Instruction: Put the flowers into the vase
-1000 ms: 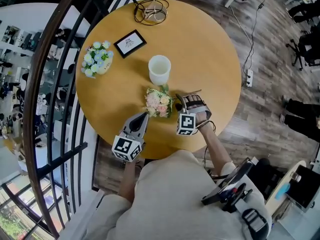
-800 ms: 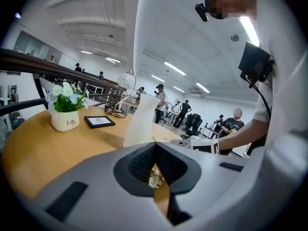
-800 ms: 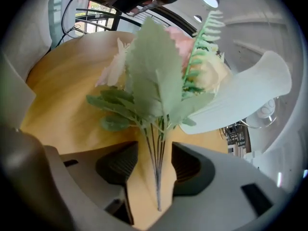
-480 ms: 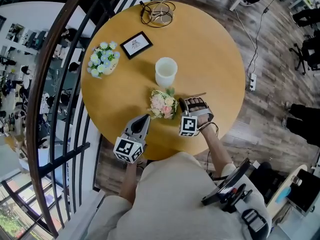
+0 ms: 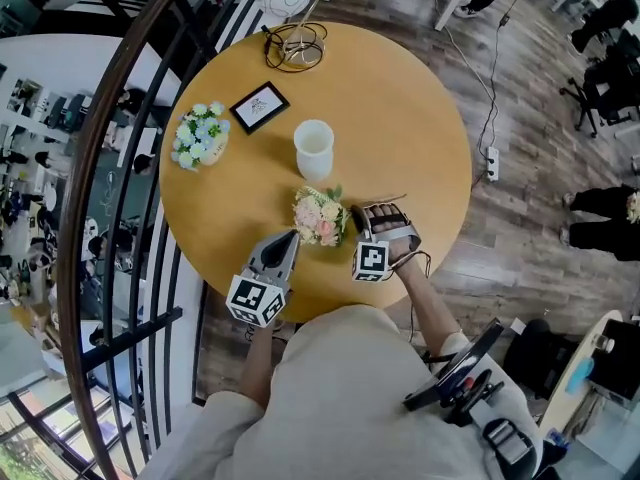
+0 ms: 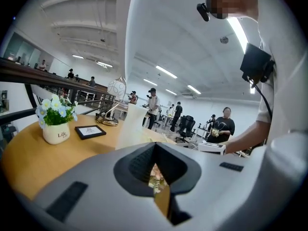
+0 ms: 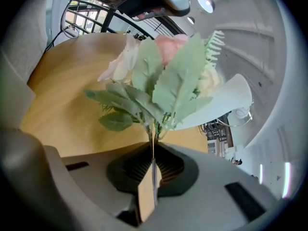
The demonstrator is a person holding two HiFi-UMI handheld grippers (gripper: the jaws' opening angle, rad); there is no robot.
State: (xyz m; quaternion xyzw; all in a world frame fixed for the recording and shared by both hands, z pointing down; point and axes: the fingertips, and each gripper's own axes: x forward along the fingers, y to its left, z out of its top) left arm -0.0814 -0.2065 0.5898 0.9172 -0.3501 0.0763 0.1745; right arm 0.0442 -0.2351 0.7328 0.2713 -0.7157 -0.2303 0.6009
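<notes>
A bouquet [image 5: 319, 216] of pink and cream flowers with green leaves lies on the round wooden table [image 5: 410, 118], just in front of the white vase [image 5: 314, 149]. My right gripper [image 5: 356, 220] is at its right side. In the right gripper view its jaws have just closed on the stems [image 7: 153, 129], and the blooms [image 7: 168, 57] rise above the right gripper [image 7: 153, 150], with the vase [image 7: 226, 105] behind. My left gripper [image 5: 291, 235] is shut and holds nothing, its tip just left of the bouquet. The left gripper [image 6: 155, 147] points towards the vase [image 6: 129, 126].
A small pot of white and blue flowers [image 5: 200, 136] stands at the table's left, a black framed card [image 5: 259, 107] beside it. A wire lamp base [image 5: 293, 48] sits at the far edge. A dark railing [image 5: 120, 218] curves along the table's left.
The right gripper's jaws were open beside the bouquet and have closed on its stems. The left gripper has kept its place.
</notes>
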